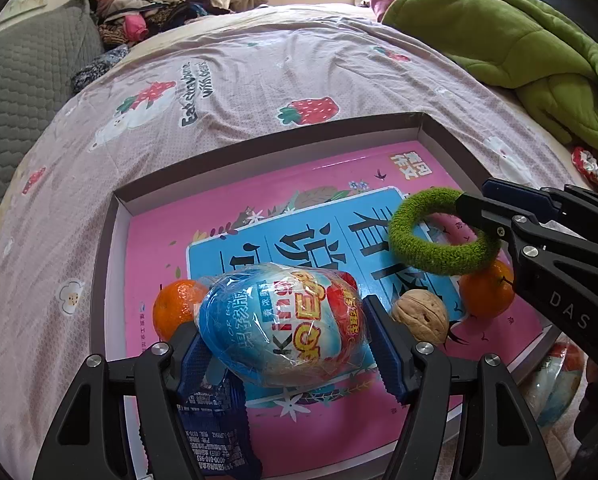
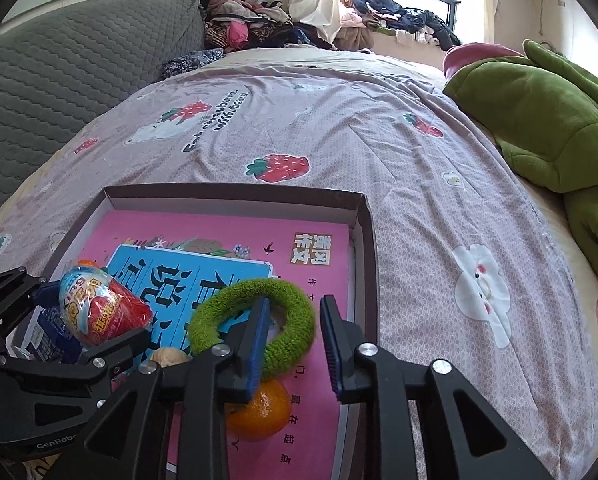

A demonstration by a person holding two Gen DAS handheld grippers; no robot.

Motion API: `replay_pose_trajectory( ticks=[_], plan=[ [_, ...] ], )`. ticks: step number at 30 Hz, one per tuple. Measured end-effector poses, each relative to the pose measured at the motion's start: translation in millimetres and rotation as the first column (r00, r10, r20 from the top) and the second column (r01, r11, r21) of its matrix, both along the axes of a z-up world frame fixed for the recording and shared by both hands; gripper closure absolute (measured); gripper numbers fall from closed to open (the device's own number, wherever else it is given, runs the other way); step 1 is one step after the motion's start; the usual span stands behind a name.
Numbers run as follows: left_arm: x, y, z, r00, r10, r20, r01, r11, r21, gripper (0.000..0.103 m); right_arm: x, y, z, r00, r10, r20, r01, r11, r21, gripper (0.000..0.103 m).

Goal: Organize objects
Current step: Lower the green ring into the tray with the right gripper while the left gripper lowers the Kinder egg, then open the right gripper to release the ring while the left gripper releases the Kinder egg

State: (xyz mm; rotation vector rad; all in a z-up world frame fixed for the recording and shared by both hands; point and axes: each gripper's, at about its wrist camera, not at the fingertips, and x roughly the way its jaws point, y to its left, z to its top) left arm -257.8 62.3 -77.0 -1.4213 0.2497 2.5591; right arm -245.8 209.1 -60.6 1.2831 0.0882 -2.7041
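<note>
Left gripper [image 1: 283,344] fingers clamped on wrapped egg toy [image 1: 283,324], low over box [image 1: 259,140] near its front edge. Right gripper [image 2: 295,344] fingers slightly apart, green ring [image 2: 255,320] loose on one finger. Lower before releasing, slide finger out gently.

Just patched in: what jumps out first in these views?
A foil-wrapped blue-and-red toy egg sits between the left gripper fingers, over the pink book lining the shallow cardboard box. To its right, the right gripper has one finger through a fuzzy green ring.
</note>
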Motion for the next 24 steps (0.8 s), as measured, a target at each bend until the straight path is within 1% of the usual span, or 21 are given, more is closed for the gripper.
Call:
replay_pose_trajectory(
  ticks=[14, 24],
  plan=[
    [1, -7, 6, 1.000, 0.021, 0.002, -0.021, 1.000, 0.019, 0.031, 6, 0, 12, 1.000, -0.001, -0.025, 0.000, 1.000, -0.023, 0.073],
    [5, -5, 5, 1.000, 0.004, 0.023, -0.005, 1.000, 0.022, 0.030, 9, 0, 17, 1.000, 0.001, -0.031, -0.002, 0.999, -0.035, 0.073]
  ],
)
